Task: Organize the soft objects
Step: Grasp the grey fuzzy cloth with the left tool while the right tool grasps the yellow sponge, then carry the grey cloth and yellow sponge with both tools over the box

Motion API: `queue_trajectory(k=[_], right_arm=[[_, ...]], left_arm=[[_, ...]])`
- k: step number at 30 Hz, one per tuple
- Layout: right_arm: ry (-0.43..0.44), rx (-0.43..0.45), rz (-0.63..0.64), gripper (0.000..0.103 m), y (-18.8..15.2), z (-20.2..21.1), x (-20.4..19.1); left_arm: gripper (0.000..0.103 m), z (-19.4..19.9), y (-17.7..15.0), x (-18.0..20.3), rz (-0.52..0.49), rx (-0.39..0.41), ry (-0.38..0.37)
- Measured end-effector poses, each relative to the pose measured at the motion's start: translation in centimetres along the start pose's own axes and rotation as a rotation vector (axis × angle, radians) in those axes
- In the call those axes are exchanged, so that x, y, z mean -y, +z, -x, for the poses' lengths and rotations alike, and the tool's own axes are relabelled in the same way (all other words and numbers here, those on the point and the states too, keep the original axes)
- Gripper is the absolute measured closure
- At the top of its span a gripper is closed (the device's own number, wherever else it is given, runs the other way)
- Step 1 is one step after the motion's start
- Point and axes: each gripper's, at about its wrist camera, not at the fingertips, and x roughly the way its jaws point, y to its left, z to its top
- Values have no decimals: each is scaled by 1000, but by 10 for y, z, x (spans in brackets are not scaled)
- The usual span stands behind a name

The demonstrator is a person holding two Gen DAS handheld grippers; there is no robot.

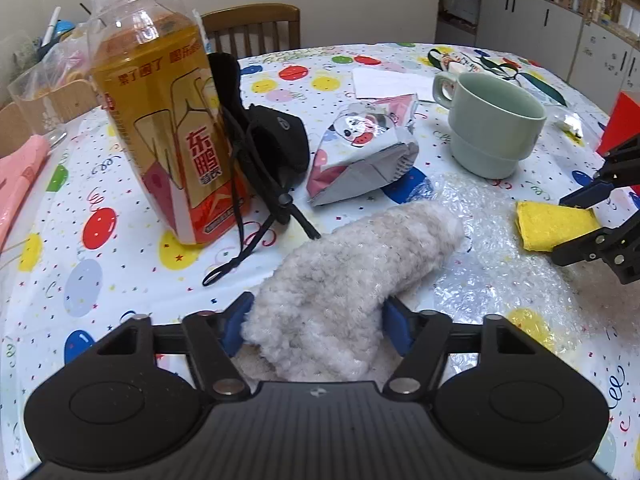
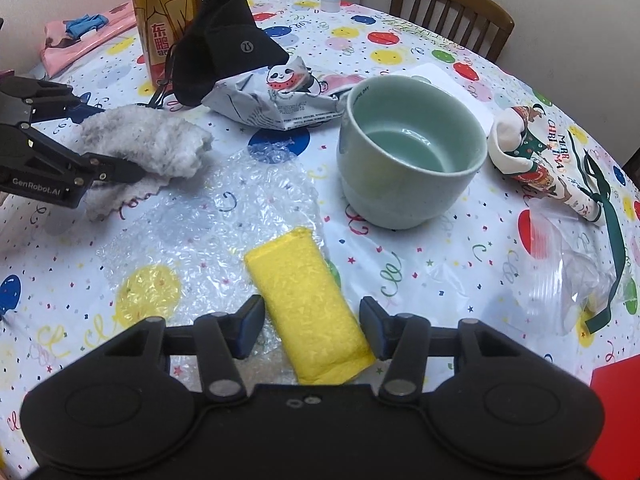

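Note:
A fluffy grey-white cloth (image 1: 352, 272) lies on the balloon-print tablecloth (image 1: 120, 288), its near end between the blue pads of my left gripper (image 1: 316, 320). Both pads press its sides. From the right wrist view, the left gripper (image 2: 120, 142) flanks the same cloth (image 2: 148, 140). A yellow sponge (image 2: 308, 300) lies on bubble wrap (image 2: 208, 220) between the pads of my right gripper (image 2: 312, 328). The right pad touches it; a small gap shows at the left pad. The right gripper (image 1: 560, 228) and sponge (image 1: 552, 226) also appear at the right edge of the left wrist view.
A drink bottle (image 1: 164, 128), a black pouch with cords (image 1: 268, 144), a panda snack packet (image 1: 360, 152) and a pale green mug (image 2: 408, 156) stand behind. A Christmas-print sock (image 2: 536, 160), a clear bag (image 2: 572, 276), a pink cloth (image 2: 84, 36) and chairs (image 2: 452, 8) ring the table.

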Motion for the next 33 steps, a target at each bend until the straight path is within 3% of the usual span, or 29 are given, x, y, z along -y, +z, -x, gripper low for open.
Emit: queue_trajectory(k=[7, 10, 21, 33], right_arm=[[0, 11, 17, 58, 0, 4, -3], [-4, 20, 25, 59, -1, 6, -5], [2, 84, -5, 64, -3, 22, 0], [37, 189, -66, 66, -9, 62, 15]], left_arm=[[70, 7, -1, -2, 45, 4, 31], [75, 12, -1, -4, 73, 13, 42], [78, 47, -3, -5, 169, 62, 68], [78, 81, 10, 10, 248, 99, 48]])
